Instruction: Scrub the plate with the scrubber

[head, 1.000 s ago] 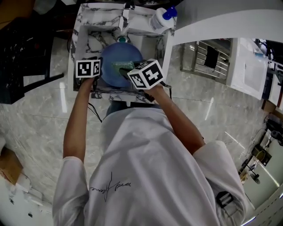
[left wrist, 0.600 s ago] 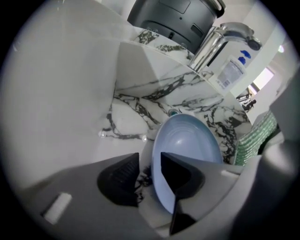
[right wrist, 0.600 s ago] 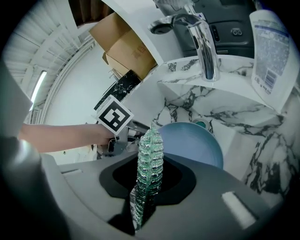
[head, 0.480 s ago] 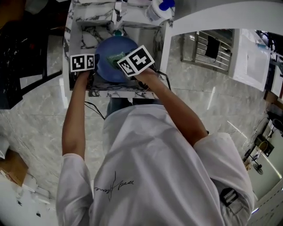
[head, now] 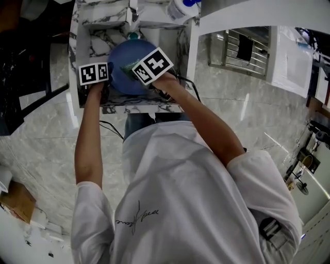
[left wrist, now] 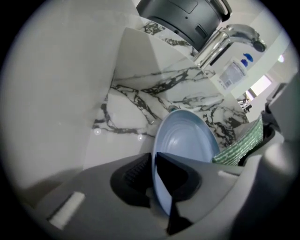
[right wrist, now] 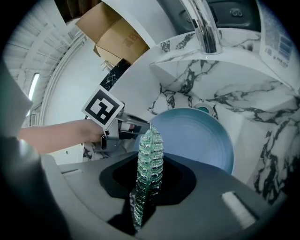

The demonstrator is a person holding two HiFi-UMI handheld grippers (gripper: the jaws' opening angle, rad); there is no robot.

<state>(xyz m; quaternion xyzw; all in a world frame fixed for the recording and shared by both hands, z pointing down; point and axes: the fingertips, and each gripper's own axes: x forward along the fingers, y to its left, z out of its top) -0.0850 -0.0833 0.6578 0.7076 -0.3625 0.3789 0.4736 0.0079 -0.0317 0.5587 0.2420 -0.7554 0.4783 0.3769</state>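
Note:
A round blue plate [head: 119,55] stands tilted on edge in the marble sink [head: 98,44]. My left gripper [head: 109,78] is shut on the plate's left rim; in the left gripper view the rim [left wrist: 161,140] runs between the two dark pads [left wrist: 135,174]. A green mesh scrubber [right wrist: 149,159] stands upright in my right gripper [right wrist: 147,187], which is shut on it. The scrubber [head: 127,68] lies against the plate's face [right wrist: 201,140], near the rim by the left gripper [right wrist: 123,130]. In the left gripper view the scrubber [left wrist: 239,146] shows at the plate's right edge.
A chrome faucet [left wrist: 224,40] rises behind the sink, and a white bottle with a blue cap [head: 181,7] stands on the back ledge. The drain [right wrist: 203,109] shows just past the plate. Marble sink walls close in on both sides. A cardboard box [right wrist: 115,33] sits off to the left.
The right gripper has shifted slightly left across the plate's face with the scrubber in it. The left gripper has kept its hold on the rim.

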